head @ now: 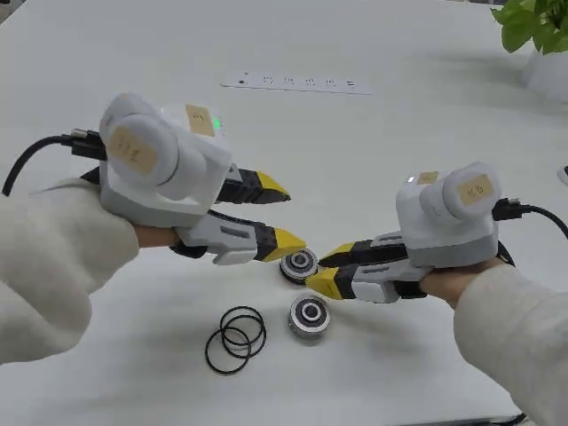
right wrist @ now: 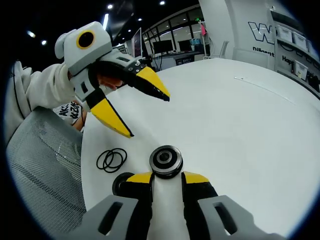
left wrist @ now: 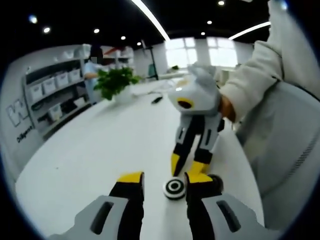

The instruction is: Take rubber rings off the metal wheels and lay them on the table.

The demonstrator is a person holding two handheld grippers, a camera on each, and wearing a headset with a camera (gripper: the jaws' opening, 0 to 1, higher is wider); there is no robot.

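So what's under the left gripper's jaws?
A wheel lies on the table, just ahead of the open left gripper. In the left gripper view one jaw covers most of a second wheel, so little of it can be seen there.

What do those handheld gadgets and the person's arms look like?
The left gripper and right gripper have light-grey boxy bodies, black-and-white jaws tipped yellow, tan handwritten stickers and a black cable each. The sleeves are cream and fuzzy-looking.
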